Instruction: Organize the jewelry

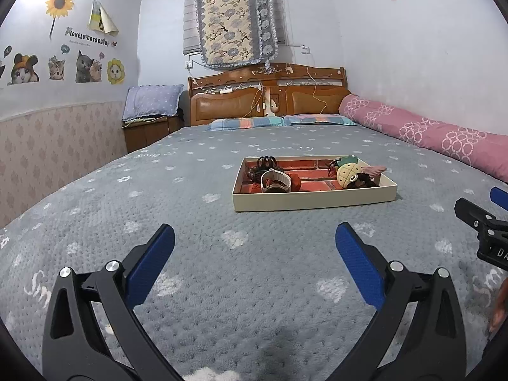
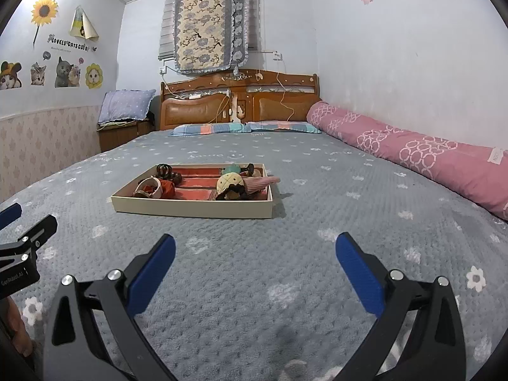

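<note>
Two handheld grippers are hovering low over a grey bedspread (image 1: 158, 174), side by side, both facing a shallow cream tray (image 1: 314, 201) lying flat on the bed ahead of them.

The left gripper (image 1: 254, 238) is standing wide open with nothing between its blue pads (image 1: 150, 265). The right gripper (image 2: 255, 247) is likewise spread wide and holding nothing.

What could go wrong: the tray is sitting on soft, giving bedding, so a push down on one rim is likely to be tipping it or sliding it away. The pieces inside are lying bunched and touching, so a wide bite may be lifting two at once or dragging a neighbour out. A pink ribbed piece (image 2: 265, 181) is hanging over the tray's right rim and looks easy to knock onto the bed.

Where things lie: the tray is well ahead of both grippers, clear of their fingertips, right of centre for the left one and left of centre for the right one. At the tray's left end, a dark claw clip (image 1: 266, 162) is sitting at the back, with a cream clip (image 1: 274, 181) and a red piece (image 2: 166, 187) in front of it. At the right end, a pineapple-shaped plush (image 1: 347, 174) is resting against darker items too small to name.
</note>
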Motion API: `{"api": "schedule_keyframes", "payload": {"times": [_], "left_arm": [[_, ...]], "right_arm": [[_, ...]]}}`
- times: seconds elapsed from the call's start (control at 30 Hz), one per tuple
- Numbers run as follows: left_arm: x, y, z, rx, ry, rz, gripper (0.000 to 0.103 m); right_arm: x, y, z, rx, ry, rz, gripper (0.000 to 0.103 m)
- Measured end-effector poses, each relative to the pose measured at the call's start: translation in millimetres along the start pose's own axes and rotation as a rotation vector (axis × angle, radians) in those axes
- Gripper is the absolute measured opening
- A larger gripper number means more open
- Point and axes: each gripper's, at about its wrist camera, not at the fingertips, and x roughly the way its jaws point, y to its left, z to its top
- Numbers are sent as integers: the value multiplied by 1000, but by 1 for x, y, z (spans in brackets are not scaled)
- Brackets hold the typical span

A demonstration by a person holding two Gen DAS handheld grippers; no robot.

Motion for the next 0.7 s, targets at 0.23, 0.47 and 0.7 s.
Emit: {"api": "schedule_keyframes", "payload": {"times": [0.23, 0.47, 0.7], "left_arm": [[1, 1, 0, -6, 4, -1, 98], [1, 1, 0, -8, 7, -3, 98], [1, 3, 0, -10, 9, -4, 98]], "right_arm": [[1, -2, 1, 9, 2, -1, 99], [1, -3, 1, 6, 2, 0, 99], [1, -2, 1, 8, 2, -1, 99]]}}
